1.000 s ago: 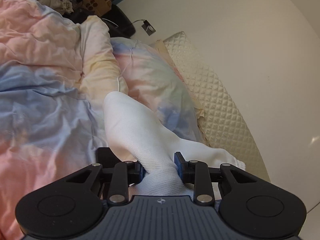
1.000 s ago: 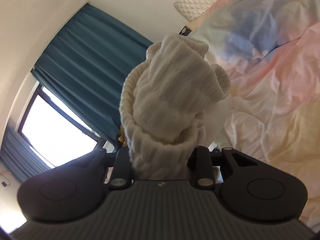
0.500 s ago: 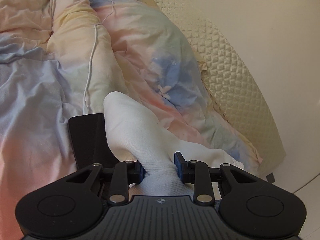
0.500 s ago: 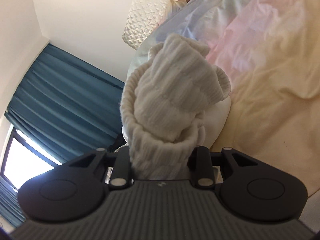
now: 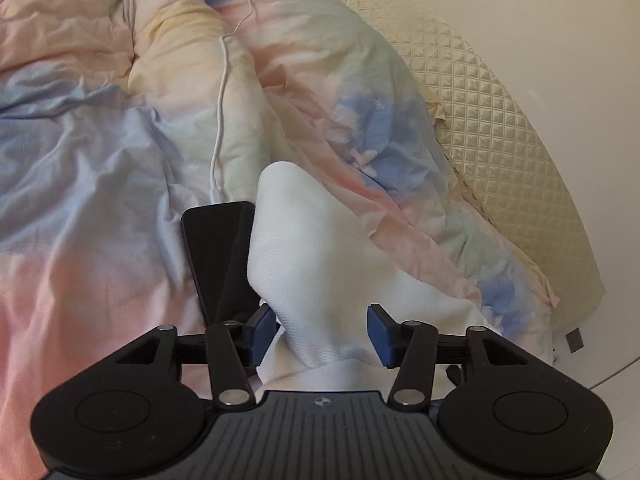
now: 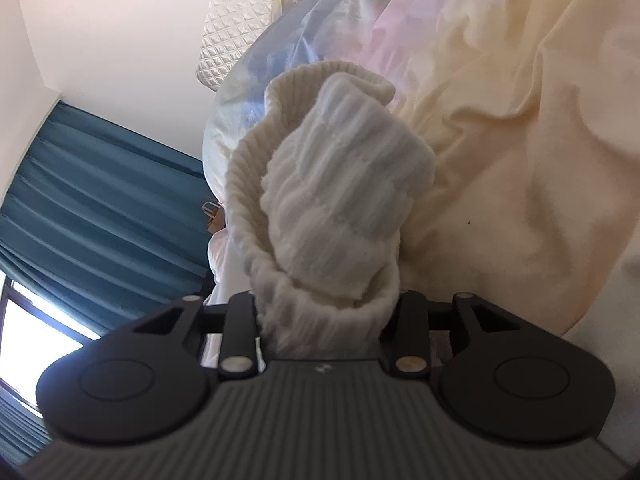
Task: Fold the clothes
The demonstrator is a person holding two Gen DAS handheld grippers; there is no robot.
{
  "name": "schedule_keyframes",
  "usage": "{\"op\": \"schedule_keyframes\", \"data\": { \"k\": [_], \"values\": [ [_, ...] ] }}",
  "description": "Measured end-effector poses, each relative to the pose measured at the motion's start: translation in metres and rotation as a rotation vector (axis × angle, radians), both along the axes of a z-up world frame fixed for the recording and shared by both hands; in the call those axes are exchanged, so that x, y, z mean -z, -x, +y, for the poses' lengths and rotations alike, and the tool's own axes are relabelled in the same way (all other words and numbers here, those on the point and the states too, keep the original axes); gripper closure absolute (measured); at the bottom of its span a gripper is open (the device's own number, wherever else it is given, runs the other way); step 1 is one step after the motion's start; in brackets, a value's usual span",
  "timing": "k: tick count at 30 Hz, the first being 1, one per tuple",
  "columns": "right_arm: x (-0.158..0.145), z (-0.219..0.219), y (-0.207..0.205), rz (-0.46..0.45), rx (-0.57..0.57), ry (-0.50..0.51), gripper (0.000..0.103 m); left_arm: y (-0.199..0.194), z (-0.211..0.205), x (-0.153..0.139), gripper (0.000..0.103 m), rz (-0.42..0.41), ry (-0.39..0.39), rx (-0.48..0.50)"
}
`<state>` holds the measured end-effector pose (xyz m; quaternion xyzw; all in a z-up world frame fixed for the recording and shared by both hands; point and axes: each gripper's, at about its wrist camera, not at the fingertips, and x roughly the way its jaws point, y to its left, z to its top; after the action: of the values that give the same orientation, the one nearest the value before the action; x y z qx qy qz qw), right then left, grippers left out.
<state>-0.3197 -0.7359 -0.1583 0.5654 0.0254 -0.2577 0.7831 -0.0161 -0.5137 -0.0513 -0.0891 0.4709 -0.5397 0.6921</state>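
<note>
A smooth white sock [image 5: 304, 256] lies between the blue pads of my left gripper [image 5: 322, 330] over the pastel duvet [image 5: 80, 184]. The jaws stand wider than before, with a visible gap on the right pad; the sock still sits between them. In the right wrist view, a cream ribbed sock [image 6: 332, 208], rolled into its cuff, is clamped in my right gripper [image 6: 328, 308], held above the duvet [image 6: 520, 140]. The right fingertips are hidden by the sock.
A black phone [image 5: 218, 256] lies on the duvet just left of the white sock, with a white cable [image 5: 222, 92] running to it. A quilted cream headboard [image 5: 500, 128] is at right. Teal curtains [image 6: 88, 208] and a window show in the right wrist view.
My left gripper's jaws have spread apart around the white sock and it has moved lower toward the bed. My right gripper has tilted toward the duvet, still holding the rolled sock.
</note>
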Motion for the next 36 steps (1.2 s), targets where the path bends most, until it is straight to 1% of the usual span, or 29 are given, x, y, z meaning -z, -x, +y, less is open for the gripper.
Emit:
{"op": "schedule_keyframes", "data": {
  "k": [1,2,3,4,5,6,7,8,11,12,15,17,20,25,31,34,36],
  "values": [
    [-0.005,0.001,0.001,0.019,0.005,0.004,0.055,0.005,0.004,-0.005,0.042,-0.022,0.002,0.006],
    [-0.01,0.002,0.002,0.045,0.017,0.011,0.049,0.009,0.007,-0.01,0.034,-0.042,0.003,0.01],
    [-0.016,0.004,0.004,0.075,0.032,0.023,0.041,0.014,0.01,-0.015,0.028,-0.06,0.004,0.008],
    [-0.022,0.006,0.006,0.106,0.046,0.036,0.037,0.019,0.015,-0.021,0.026,-0.073,0.009,0.004],
    [-0.028,0.008,0.01,0.134,0.073,0.057,0.029,0.023,0.018,-0.027,0.021,-0.078,0.012,-0.004],
    [-0.034,0.009,0.015,0.147,0.098,0.075,0.023,0.027,0.022,-0.034,0.021,-0.084,0.015,-0.012],
    [-0.04,0.01,0.019,0.157,0.121,0.092,0.019,0.031,0.026,-0.041,0.02,-0.091,0.017,-0.02],
    [-0.046,0.011,0.024,0.167,0.144,0.109,0.019,0.036,0.031,-0.05,0.019,-0.103,0.018,-0.029],
    [-0.064,0.013,0.036,0.168,0.194,0.129,0.018,0.05,0.048,-0.077,0.004,-0.162,0.035,-0.053],
    [-0.07,0.015,0.039,0.172,0.204,0.136,0.018,0.055,0.053,-0.085,0.001,-0.186,0.04,-0.055],
    [-0.093,0.03,0.043,0.232,0.211,0.221,0.019,0.069,0.07,-0.109,0.0,-0.255,0.049,-0.051],
    [-0.109,0.041,0.043,0.261,0.199,0.296,0.018,0.08,0.079,-0.122,0.0,-0.299,0.036,-0.052],
    [-0.132,0.061,0.041,0.299,0.154,0.389,0.019,0.098,0.094,-0.139,0.0,-0.358,-0.004,-0.048],
    [-0.169,0.097,0.036,0.335,0.078,0.489,0.019,0.126,0.125,-0.16,0.0,-0.448,-0.017,-0.096],
    [-0.196,0.151,0.022,0.41,-0.006,0.587,0.02,0.162,0.169,-0.181,0.0,-0.557,-0.025,-0.142],
    [-0.206,0.181,0.014,0.453,-0.042,0.653,0.02,0.178,0.185,-0.186,0.0,-0.583,-0.036,-0.143],
    [-0.211,0.198,0.01,0.462,-0.052,0.698,0.02,0.188,0.194,-0.19,0.0,-0.608,-0.049,-0.146]
  ]
}}
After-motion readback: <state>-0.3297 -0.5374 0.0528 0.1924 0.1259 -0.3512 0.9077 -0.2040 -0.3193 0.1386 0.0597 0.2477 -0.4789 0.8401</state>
